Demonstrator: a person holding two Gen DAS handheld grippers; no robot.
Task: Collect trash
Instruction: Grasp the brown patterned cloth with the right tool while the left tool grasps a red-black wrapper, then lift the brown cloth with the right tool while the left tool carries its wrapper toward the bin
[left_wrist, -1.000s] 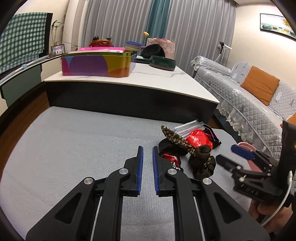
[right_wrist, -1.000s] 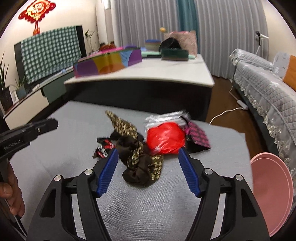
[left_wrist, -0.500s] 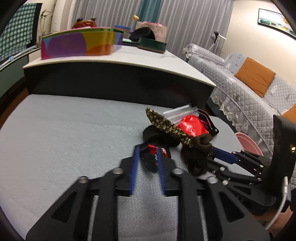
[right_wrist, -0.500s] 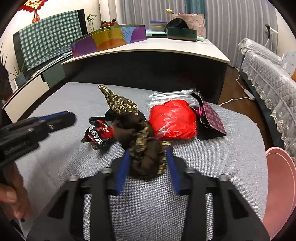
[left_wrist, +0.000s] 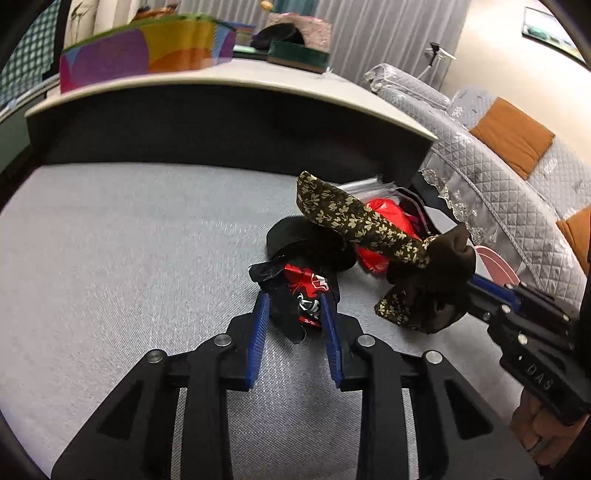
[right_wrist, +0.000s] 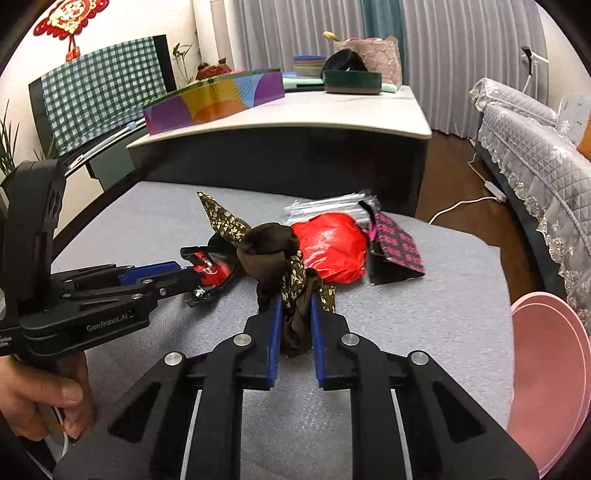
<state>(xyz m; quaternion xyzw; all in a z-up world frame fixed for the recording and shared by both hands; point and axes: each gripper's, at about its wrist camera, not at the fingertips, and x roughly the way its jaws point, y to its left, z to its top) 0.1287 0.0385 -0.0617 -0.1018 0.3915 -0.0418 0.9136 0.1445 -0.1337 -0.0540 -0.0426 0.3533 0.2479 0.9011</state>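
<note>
A heap of trash lies on the grey cloth surface (left_wrist: 129, 258). My left gripper (left_wrist: 293, 299) has a crumpled black and red wrapper (left_wrist: 306, 291) between its blue pads, which touch it on both sides. The jaws of my right gripper (right_wrist: 295, 302) are closing, and its pads press on a knotted brown floral cloth bundle (right_wrist: 269, 251). Behind them lie a red plastic bag (right_wrist: 332, 251), a clear plastic pack (right_wrist: 325, 206) and a pink and black packet (right_wrist: 399, 251). The right wrist view also shows the left gripper (right_wrist: 184, 273) with the wrapper (right_wrist: 212, 271).
A pink round container (right_wrist: 546, 369) stands off the right edge of the surface. A dark table with a white top (right_wrist: 295, 114) carrying boxes runs across the back. A quilted grey sofa (right_wrist: 535, 147) is at the right. A hand (right_wrist: 44, 398) holds the left gripper's handle.
My left gripper came forward and down, opened, and now has the wrapper between its pads. My right gripper went from wide open around the cloth bundle to closed on it.
</note>
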